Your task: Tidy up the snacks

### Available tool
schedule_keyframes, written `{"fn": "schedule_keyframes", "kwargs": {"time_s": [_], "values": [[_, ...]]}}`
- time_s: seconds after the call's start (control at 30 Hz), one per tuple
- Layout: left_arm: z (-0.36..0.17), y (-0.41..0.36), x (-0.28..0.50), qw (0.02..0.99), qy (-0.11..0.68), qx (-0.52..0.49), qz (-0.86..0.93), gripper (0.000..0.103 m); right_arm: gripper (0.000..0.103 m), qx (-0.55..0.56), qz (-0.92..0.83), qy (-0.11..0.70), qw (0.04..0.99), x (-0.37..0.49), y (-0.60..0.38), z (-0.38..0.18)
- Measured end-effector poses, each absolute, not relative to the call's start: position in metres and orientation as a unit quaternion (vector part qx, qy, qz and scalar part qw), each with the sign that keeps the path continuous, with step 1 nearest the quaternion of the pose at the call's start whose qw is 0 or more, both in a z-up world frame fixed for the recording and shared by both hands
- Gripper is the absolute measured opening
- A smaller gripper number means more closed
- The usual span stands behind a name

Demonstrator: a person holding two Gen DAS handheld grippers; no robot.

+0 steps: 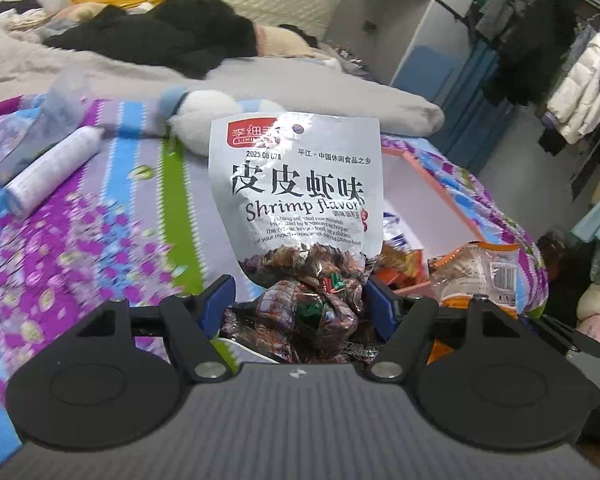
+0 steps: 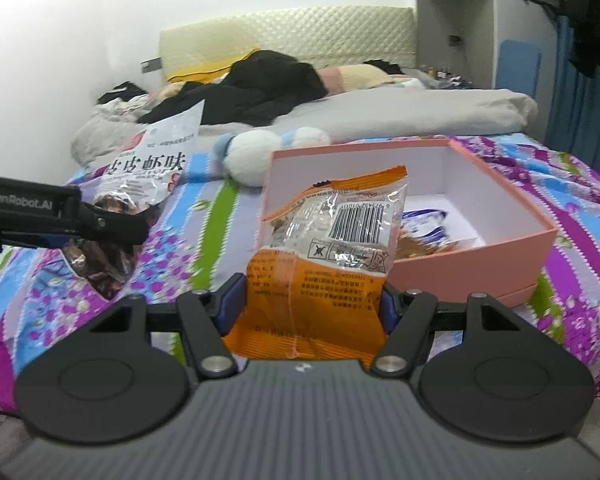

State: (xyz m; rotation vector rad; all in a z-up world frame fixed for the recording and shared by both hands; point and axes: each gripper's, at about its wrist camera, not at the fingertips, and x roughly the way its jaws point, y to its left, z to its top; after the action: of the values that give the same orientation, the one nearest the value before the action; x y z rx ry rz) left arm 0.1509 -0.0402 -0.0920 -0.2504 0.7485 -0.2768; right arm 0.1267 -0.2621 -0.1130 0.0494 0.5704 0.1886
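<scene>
My left gripper (image 1: 298, 300) is shut on a silver shrimp-flavour snack bag (image 1: 296, 184), which stands upright between its blue pads above the patterned bedspread. In the right wrist view this left gripper (image 2: 112, 224) and its silver bag (image 2: 148, 168) hang at the left. My right gripper (image 2: 312, 304) is shut on an orange snack bag (image 2: 328, 240) with a barcode, held up in front of an open pink box (image 2: 472, 256). The box (image 1: 432, 184) holds a few other snack packets (image 2: 428, 228). The orange bag (image 1: 476, 272) also shows at the right of the left wrist view.
A white plush toy (image 2: 260, 152) lies on the bedspread behind the box. A white tube (image 1: 52, 168) rests on the bedspread at the left. Grey bedding and dark clothes (image 2: 252, 88) cover the far half of the bed. A clothes rack (image 1: 572, 80) stands to the right.
</scene>
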Motion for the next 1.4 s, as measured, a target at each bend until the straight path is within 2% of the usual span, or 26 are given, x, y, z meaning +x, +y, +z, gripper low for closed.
{"fn": "schedule_keyframes", "kwargs": {"time_s": [0.43,0.9,0.93,0.97,1.0,1.07,1.1,1.4], "values": [[-0.099,-0.098,0.253,0.908,0.37,-0.106,-0.166,0.075,0.068,0.045,0.045,0.274,0.959,0.2,-0.306,-0.115],[-0.128,-0.128,0.33,0.899,0.398,-0.079,-0.165,0.075,0.069,0.067,0.027,0.309,0.948,0.268,-0.335,-0.148],[-0.129,-0.128,0.332,0.898,0.4,-0.079,-0.164,0.075,0.069,0.069,0.027,0.312,0.947,0.271,-0.337,-0.15],[-0.131,-0.128,0.335,0.898,0.403,-0.078,-0.162,0.08,0.069,0.07,0.026,0.314,0.946,0.274,-0.338,-0.152],[-0.131,-0.127,0.337,0.898,0.403,-0.077,-0.162,0.082,0.07,0.069,0.026,0.317,0.945,0.276,-0.338,-0.154],[-0.131,-0.126,0.338,0.897,0.402,-0.076,-0.166,0.085,0.089,0.065,0.031,0.319,0.945,0.277,-0.337,-0.154],[-0.13,-0.125,0.338,0.898,0.4,-0.077,-0.164,0.085,0.091,0.063,0.032,0.316,0.946,0.276,-0.336,-0.154],[-0.091,-0.112,0.303,0.914,0.364,-0.069,-0.167,0.086,0.091,0.071,0.026,0.292,0.954,0.256,-0.332,-0.13]]}}
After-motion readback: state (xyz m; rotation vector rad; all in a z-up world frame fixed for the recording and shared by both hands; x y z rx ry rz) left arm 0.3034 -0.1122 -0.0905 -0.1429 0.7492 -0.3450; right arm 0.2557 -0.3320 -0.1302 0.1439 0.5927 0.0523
